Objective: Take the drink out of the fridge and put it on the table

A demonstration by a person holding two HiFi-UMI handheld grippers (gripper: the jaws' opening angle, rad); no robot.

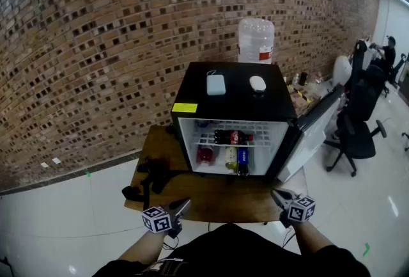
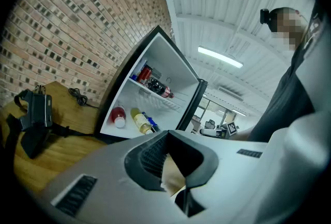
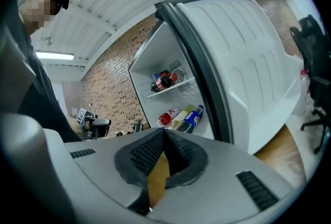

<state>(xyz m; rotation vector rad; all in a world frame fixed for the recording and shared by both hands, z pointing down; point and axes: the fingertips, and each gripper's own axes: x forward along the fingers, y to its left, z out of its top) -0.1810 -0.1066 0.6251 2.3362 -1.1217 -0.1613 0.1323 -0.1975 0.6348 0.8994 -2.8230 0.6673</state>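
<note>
A black mini fridge (image 1: 233,100) stands on a wooden table (image 1: 211,199) with its door (image 1: 313,132) swung open to the right. On its wire shelf lies a cola bottle (image 1: 233,137). Below it lie a red bottle (image 1: 205,154), a yellow bottle (image 1: 231,157) and a blue bottle (image 1: 243,160). My left gripper (image 1: 185,203) hovers at the table's near edge, shut and empty. My right gripper (image 1: 274,192) is shut and empty too, near the front right of the table. Both gripper views look at the open fridge, with the cola bottle (image 2: 159,87) (image 3: 164,81) on the shelf.
Black gear with straps (image 1: 153,173) lies on the table's left part. A light blue box (image 1: 216,84) and a white object (image 1: 257,83) sit on the fridge top. A water jug (image 1: 256,41) stands behind; an office chair (image 1: 358,122) is to the right.
</note>
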